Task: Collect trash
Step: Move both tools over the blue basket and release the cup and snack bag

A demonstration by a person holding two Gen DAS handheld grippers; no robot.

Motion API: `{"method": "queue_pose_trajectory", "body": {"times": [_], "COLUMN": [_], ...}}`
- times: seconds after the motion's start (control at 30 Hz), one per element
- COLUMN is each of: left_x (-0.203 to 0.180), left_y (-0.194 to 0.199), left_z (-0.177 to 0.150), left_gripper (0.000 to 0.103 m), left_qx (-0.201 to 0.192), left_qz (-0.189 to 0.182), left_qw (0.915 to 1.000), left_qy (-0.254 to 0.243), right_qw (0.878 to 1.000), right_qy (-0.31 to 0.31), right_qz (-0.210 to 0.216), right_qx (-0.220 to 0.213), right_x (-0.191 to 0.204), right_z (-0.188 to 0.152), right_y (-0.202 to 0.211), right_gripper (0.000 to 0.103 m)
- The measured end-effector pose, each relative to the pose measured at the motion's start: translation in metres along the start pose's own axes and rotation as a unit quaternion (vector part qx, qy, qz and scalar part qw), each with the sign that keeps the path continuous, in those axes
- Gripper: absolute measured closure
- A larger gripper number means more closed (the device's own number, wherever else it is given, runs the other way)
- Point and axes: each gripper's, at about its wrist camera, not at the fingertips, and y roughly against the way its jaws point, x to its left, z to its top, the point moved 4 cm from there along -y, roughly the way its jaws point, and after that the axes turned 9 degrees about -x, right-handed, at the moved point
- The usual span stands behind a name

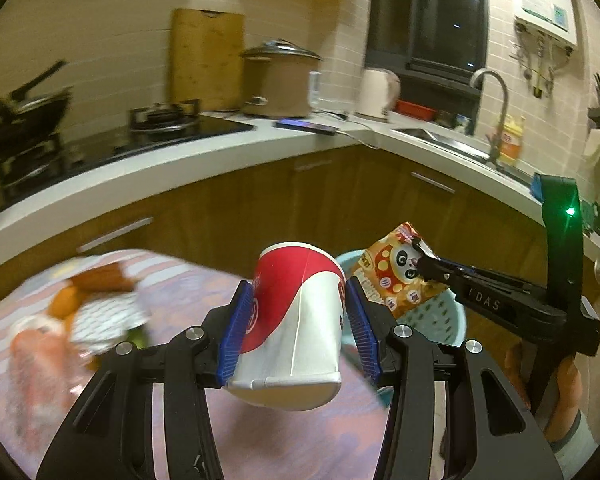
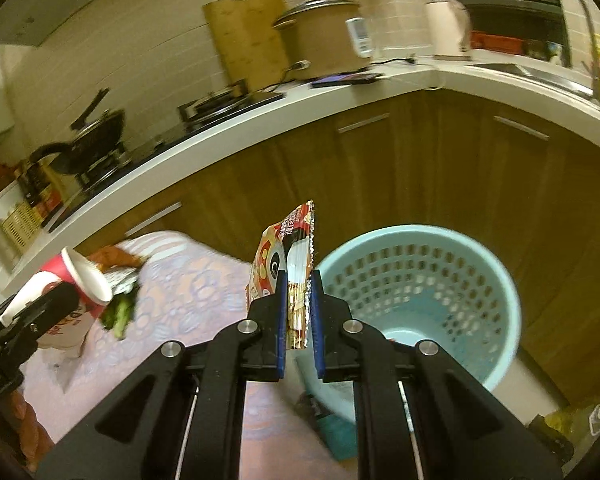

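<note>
Between the blue pads, the left gripper [image 1: 300, 320] is clamping a red-and-white paper cup [image 1: 296, 320] by its sides, tilted, rim pointing away, lifted above the pink tablecloth [image 1: 300, 432]. Right gripper [image 2: 299, 316] is pinching a panda snack wrapper [image 2: 290, 264] edge-on, hanging it up near the rim of the light-blue perforated bin [image 2: 420, 280], probably lining up the drop. Bin is standing just past the table's right edge, mouth open and unobstructed. More litter is lying blurred toward the table's far-left corner [image 1: 92, 300]. Wooden cabinets are closing in behind.
</note>
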Motion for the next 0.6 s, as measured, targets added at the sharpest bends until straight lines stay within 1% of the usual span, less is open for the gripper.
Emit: {"method": "queue_pose_trajectory", "body": {"times": [0.17,0.33,0.43,0.6], "left_x": [-0.039,-0.069,-0.083,-0.100], "left_y": [-0.056,-0.110,-0.138,-0.171], "left_z": [-0.006,-0.020,-0.028,-0.038], "left_gripper": [0.057,0.057,0.057,0.057], "left_qx": [0.026,0.055,0.074,0.103], "left_qz": [-0.038,-0.061,-0.070,-0.082], "left_qw": [0.9987,0.9963,0.9943,0.9909], "left_qy": [-0.022,-0.026,-0.029,-0.028], "right_qw": [0.999,0.997,0.996,0.993], "right_qy": [-0.018,-0.023,-0.030,-0.042], "right_qz": [-0.038,-0.073,-0.082,-0.095], "right_qx": [0.004,0.018,0.032,0.054], "right_x": [-0.045,-0.087,-0.102,-0.125], "right_z": [-0.002,-0.017,-0.026,-0.038], "right_y": [-0.006,-0.018,-0.028,-0.041], "right_gripper": [0.095,0.094,0.094,0.094]}}
